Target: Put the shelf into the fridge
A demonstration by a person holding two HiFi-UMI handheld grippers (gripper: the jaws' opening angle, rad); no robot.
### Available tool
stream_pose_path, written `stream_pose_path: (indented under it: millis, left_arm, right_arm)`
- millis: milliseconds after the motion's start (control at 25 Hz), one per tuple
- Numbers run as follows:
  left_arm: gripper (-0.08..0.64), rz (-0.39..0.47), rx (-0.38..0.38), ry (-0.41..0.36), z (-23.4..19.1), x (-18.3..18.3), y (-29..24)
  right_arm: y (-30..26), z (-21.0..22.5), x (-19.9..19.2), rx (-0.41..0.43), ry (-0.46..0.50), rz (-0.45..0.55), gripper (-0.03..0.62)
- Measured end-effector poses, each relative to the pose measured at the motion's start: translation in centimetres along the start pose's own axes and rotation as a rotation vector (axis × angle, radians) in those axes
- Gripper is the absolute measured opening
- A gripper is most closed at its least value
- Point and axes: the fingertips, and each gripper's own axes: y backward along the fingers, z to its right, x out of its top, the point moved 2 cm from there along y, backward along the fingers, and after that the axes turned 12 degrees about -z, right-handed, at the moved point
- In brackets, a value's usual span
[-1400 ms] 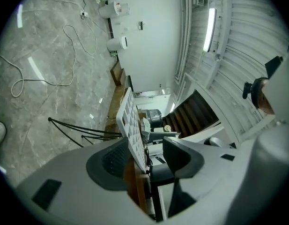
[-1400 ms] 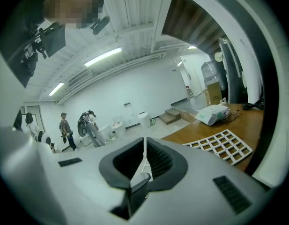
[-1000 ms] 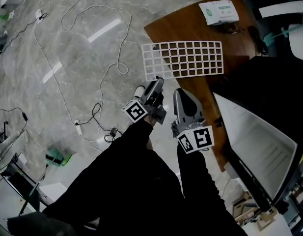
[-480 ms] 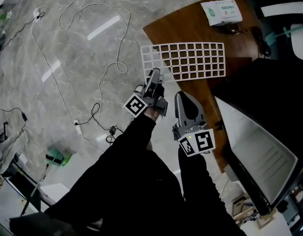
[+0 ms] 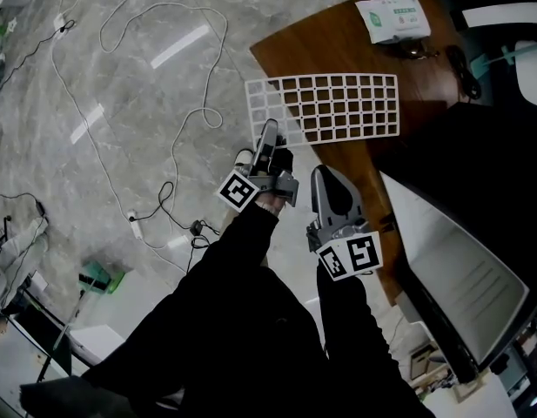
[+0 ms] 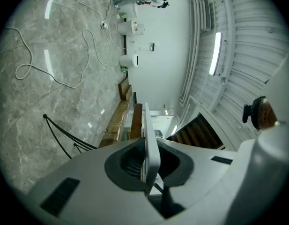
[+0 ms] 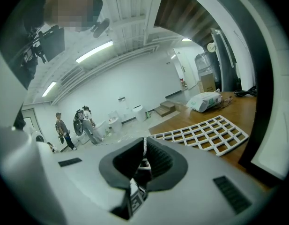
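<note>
Shelf [image 5: 338,107] on table [image 5: 338,46]; left tongs [image 5: 270,131] just closed on its edge

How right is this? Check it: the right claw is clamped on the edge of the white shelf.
No: the left claw, whose jaws have just been closing, is clamped on the edge of the white shelf; the left gripper view shows it.

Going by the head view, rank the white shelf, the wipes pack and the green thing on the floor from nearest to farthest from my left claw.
1. Shelf: between the jaws of the left claw, which have just been closing on its near left edge.
2. Wipes pack: far right end of the wooden table.
3. Green object: on the floor, low at the left.
</note>
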Motion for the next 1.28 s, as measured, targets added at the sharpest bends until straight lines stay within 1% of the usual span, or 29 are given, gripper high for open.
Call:
stream_pose_path:
  millis: [160,280,400,560,720,840,1040,1160,1280]
  left_arm:
    - [0.031,0.005,-0.031,0.025,0.9,-0.1,0.1]
    - [0.032,0.004,-0.052,0.026,2.4,0.2,0.4]
    - [0.032,0.002,-0.073,0.017,4.6,0.8,0.9]
    - [0.035,-0.002,-0.084,-0.007,8.2,0.5,1.3]
    - [0.035,0.003,-0.091,-0.028,10.2,2.6,3.5]
    - [0.035,0.022,-0.107,-0.019,12.1,4.1,6.0]
    - [0.037,0.030,-0.118,-0.004,15.5,5.4,8.7]
    - [0.037,0.002,-0.126,-0.011,19.8,5.4,10.2]
    - [0.038,-0.020,-0.128,-0.022,23.8,5.6,11.8]
  right_arm:
    - [1.1,0.8,0.0,-0.003,-0.002,-0.003,0.008]
    - [2.4,1.0,0.1,-0.008,0.003,-0.003,0.008]
    - [4.1,0.7,0.6,-0.015,0.008,0.005,0.008]
    - [7.3,0.5,2.0,-0.015,0.017,0.020,0.008]
    - [8.2,-2.0,2.2,-0.003,0.032,0.033,0.008]
    - [9.3,-4.1,1.9,0.005,0.035,0.038,0.008]
    - [11.3,-4.9,1.3,0.022,-0.040,0.060,0.008]
    - [14.5,-5.4,2.3,0.025,-0.092,0.083,0.008]
    - [17.4,-6.0,3.3,0.026,-0.123,0.097,0.008]
